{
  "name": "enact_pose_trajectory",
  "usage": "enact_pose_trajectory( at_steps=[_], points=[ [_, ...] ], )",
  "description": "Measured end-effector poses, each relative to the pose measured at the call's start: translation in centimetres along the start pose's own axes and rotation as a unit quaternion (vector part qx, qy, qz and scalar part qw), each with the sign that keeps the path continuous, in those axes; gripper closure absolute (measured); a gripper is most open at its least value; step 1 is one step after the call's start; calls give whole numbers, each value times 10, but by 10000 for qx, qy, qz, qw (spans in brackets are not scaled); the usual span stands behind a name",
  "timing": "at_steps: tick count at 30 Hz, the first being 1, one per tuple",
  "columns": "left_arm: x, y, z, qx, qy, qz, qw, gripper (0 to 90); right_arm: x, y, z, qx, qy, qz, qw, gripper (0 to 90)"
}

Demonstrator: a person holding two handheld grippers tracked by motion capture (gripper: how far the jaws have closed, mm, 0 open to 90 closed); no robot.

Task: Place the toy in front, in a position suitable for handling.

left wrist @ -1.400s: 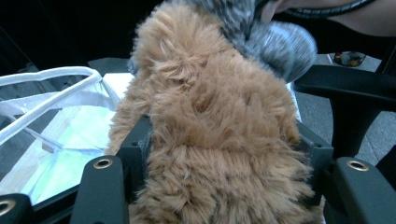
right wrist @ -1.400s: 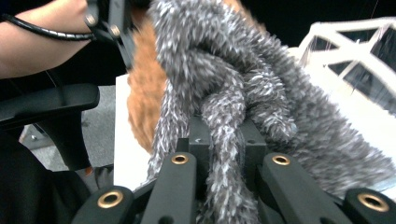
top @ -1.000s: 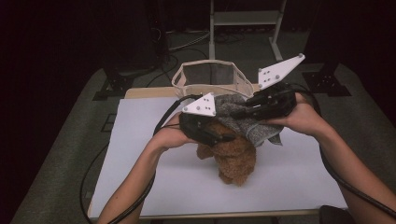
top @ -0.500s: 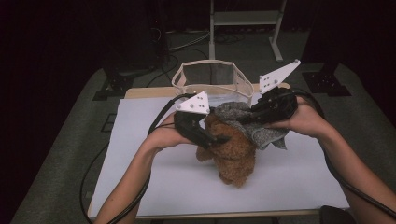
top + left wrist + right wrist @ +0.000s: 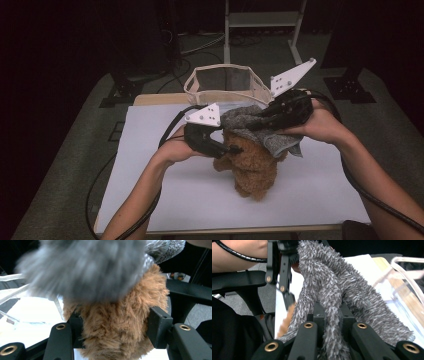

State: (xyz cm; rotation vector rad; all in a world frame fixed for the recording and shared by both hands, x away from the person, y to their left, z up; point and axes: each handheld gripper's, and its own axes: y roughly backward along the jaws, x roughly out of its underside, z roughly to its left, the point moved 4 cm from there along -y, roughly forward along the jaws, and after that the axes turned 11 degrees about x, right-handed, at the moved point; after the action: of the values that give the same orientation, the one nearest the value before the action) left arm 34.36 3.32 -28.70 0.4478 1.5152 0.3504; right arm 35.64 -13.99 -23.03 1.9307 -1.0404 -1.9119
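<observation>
Here on the white surface (image 5: 150, 200), a brown plush toy (image 5: 252, 167) sits at the centre of the sheet, with a fuzzy grey cloth (image 5: 250, 122) draped across its top at about 12 o'clock.

The left gripper (image 5: 235, 148) comes in from 9 o'clock of the toy, and its jaws have just been closing with the brown fur between them. From the left gripper view the plush toy (image 5: 117, 335) fills the gap; both pads sit against the fur on either side, so call it a grasp on the toy. The grey cloth (image 5: 87, 270) hangs blurred just above, at 12 o'clock of the jaws.

The right gripper (image 5: 252, 126) reaches in from 2 o'clock of the toy, over its top. In the right gripper view its jaws are clenched tight on a fold of the grey cloth (image 5: 332, 290); the fabric bunches up between the pads and runs away toward 12 o'clock. A sliver of brown fur (image 5: 287, 317) peeks out at 9 o'clock of those jaws, beneath the cloth.

Behind the toy, at 12 o'clock on the far edge of the surface, stands a clear container with a pale rim (image 5: 200, 82), well apart from both grippers.
</observation>
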Motion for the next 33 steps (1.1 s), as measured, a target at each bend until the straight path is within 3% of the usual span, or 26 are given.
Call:
enact_pose_trajectory(
  at_steps=[3,12,14,17,19,20,23,25,33],
  points=[
    [1,4,0,-5,76,-87,9999,457,0,0,0,13,-43,-18,10000,797],
    [-4,2,0,-3,52,-104,9999,437,14,18,-9,206,-156,-99,9996,796],
    [-6,1,-1,-10,82,-110,9999,369,15,17,-9,199,-165,-102,9996,796],
    [-10,-5,-1,-2,204,-182,9996,190,16,14,-9,173,-190,-148,9996,796],
    [-13,-9,-1,-75,199,-112,9997,143,13,9,-7,127,-180,-159,9996,796],
    [-13,-10,0,-112,175,-22,9998,144,11,6,-6,107,-142,-160,9997,796],
    [-10,-6,0,-116,214,47,9997,303,8,3,-3,118,-85,-160,9998,795],
    [-8,-2,-1,-109,181,87,9997,357,8,6,-5,120,-84,-205,9997,795],
    [0,7,0,-179,250,71,9995,391,20,17,-10,194,-243,-319,9990,795]
  ],
)
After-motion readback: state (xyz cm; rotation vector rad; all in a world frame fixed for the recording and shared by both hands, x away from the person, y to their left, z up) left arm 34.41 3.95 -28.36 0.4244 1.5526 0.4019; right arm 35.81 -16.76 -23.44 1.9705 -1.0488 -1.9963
